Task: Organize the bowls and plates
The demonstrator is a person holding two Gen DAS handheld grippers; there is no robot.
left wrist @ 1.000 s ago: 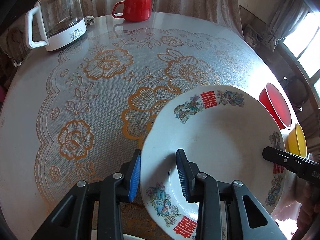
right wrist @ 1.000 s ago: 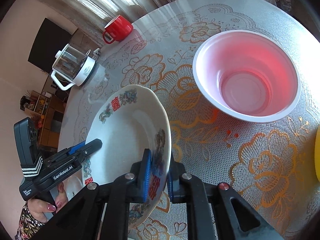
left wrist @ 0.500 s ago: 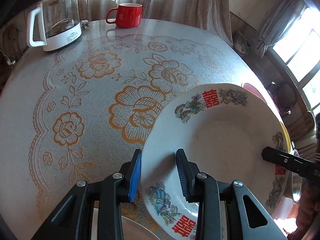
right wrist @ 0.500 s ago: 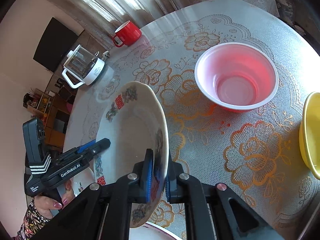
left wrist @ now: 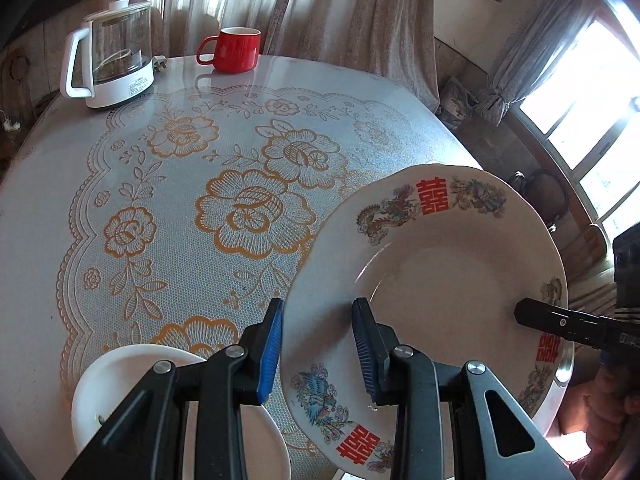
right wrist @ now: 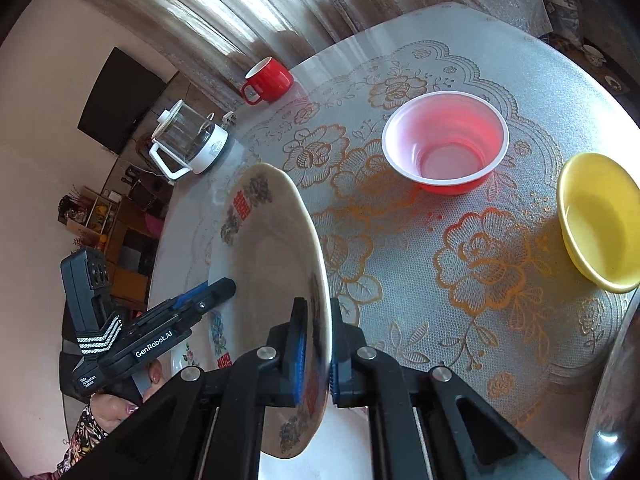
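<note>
Since prior frames decorated plate point(left wrist: 432, 280) lifted higher off table point(left wrist: 140, 184), tilted; right gripper point(right wrist: 316, 344) pinches its rim, left gripper point(left wrist: 318, 344) spread astride opposite edge, unclamped — single-side hold risks slip onto white plate point(left wrist: 120, 372).

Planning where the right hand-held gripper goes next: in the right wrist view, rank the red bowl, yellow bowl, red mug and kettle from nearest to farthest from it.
From the right hand-held gripper:
1. Yellow bowl, right edge.
2. Red bowl, ahead, slightly right.
3. Kettle, far left.
4. Red mug, beyond the kettle.
</note>
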